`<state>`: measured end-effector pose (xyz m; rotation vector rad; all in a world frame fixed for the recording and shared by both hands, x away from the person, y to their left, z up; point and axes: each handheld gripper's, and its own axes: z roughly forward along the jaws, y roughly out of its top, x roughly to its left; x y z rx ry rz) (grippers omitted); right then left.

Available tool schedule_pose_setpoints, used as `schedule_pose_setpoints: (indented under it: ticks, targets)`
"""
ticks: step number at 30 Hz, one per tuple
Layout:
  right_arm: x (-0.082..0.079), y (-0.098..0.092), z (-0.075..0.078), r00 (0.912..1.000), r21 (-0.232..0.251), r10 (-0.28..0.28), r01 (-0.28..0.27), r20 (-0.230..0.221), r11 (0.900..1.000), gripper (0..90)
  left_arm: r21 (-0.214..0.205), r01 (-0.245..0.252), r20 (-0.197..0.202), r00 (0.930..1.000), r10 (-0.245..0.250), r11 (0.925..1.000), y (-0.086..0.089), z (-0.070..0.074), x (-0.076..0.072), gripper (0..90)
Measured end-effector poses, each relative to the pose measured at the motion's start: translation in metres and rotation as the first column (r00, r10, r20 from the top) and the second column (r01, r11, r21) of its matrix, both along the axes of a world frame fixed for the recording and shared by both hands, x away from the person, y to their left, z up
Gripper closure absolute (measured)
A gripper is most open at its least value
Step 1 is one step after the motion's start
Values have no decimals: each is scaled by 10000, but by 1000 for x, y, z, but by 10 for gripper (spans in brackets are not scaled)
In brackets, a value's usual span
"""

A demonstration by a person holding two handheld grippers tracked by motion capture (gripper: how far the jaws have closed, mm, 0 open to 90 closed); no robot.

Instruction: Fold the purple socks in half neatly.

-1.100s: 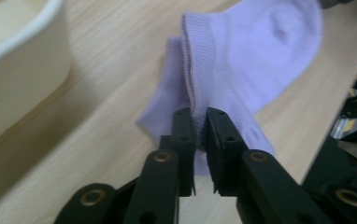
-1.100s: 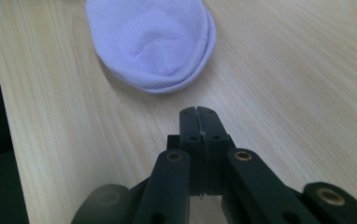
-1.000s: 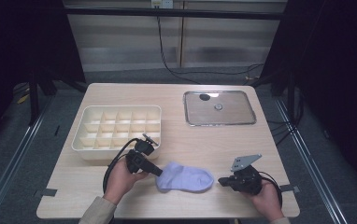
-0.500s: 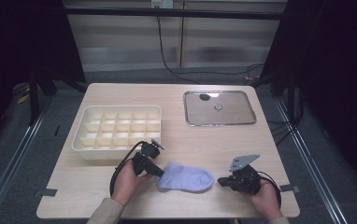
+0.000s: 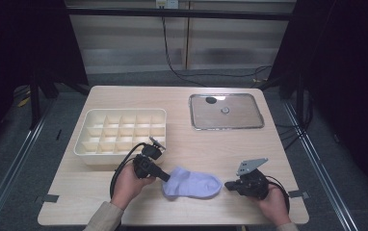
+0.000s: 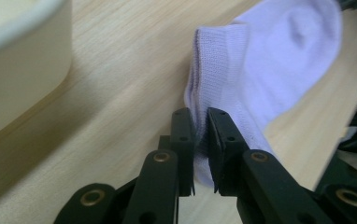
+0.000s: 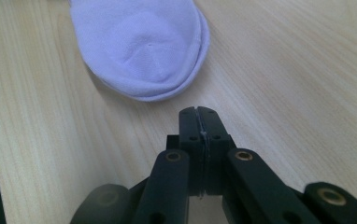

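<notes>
While the lilac sock (image 5: pixel 194 183) lies flat on the table (image 5: pixel 211 149), the left gripper (image 6: pixel 200 135) has just been closing, pinching its cuff. The right gripper (image 7: pixel 200 122), jaws pressed together and empty, rests near the toe.

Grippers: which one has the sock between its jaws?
The left gripper: its jaws, just closing, pinch the sock at the cuff. The right gripper is shut, short of the toe.

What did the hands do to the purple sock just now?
The left gripper slid in at the sock's cuff end, and its jaws have just been closing on the cuff edge between them. The right gripper stayed shut beside the toe. Sock, divided box and metal tray kept their places.
</notes>
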<state>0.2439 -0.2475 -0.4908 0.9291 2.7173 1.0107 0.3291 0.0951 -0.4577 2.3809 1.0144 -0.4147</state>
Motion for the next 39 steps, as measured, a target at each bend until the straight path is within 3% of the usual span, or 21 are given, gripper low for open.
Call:
schedule_pose_setpoints:
  ticks: [4, 12, 19, 26, 28, 35, 39]
  targets:
    - [1, 2, -1, 10000, -21, 51, -51, 48, 10000, 888, -275, 181, -115, 9998, -184, 9995, -4, 10, 0, 814]
    - [2, 4, -1, 9998, -60, 167, -166, 146, 9998, 888, -425, 438, -185, 9988, -447, 9981, -15, 25, 0, 814]
    - [2, 7, -1, 9996, -80, 265, -264, 140, 9996, 888, -232, 500, -341, 9981, -508, 9985, -26, 31, 1, 815]
    - [2, 10, 0, 9995, -105, 306, -305, 110, 9995, 888, -318, 540, -536, 9970, -556, 9980, -35, 34, 0, 814]
    - [2, 12, 0, 9993, -70, 371, -370, 71, 9993, 887, -397, 310, -621, 9975, -335, 9987, -40, 35, 0, 814]
    - [2, 16, -1, 9989, -92, 443, -441, 155, 9990, 887, -68, 656, -488, 9966, -659, 9978, -53, 38, 1, 814]
    - [2, 17, -1, 9986, -101, 496, -495, 195, 9987, 887, 6, 569, -475, 9973, -568, 9984, -60, 37, 1, 814]
